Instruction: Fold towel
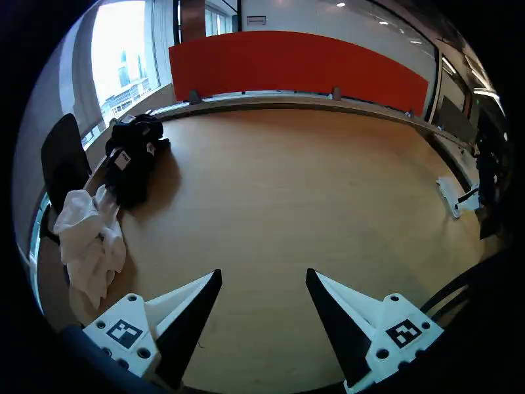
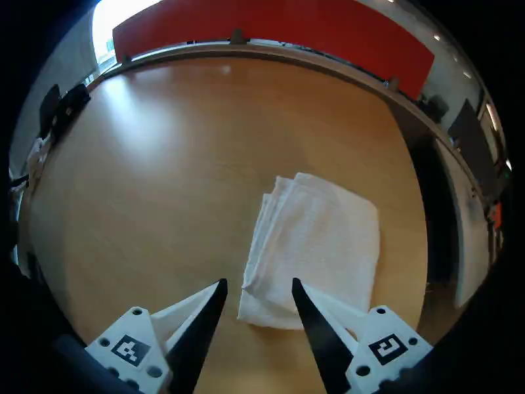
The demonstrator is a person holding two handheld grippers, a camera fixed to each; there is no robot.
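Your towel (image 2: 321, 243) lies on the wooden counter (image 2: 164, 184) in the right gripper view, spreading from the centre toward 4 o'clock. It is already folded into a thick rectangle, with stacked edges along its 9 o'clock side. Your right claw (image 2: 258, 281) hangs just above its near corner, fingers apart and gripping nothing. Your left claw (image 1: 262, 271) is also spread wide over bare counter, with a crumpled white cloth (image 1: 92, 243) at 9 o'clock and a black bag (image 1: 134, 161) at 10 o'clock. The folding looks nearly finished. If another fold is wanted, pinch that near corner and carry it toward 1 o'clock, keeping the layers together.
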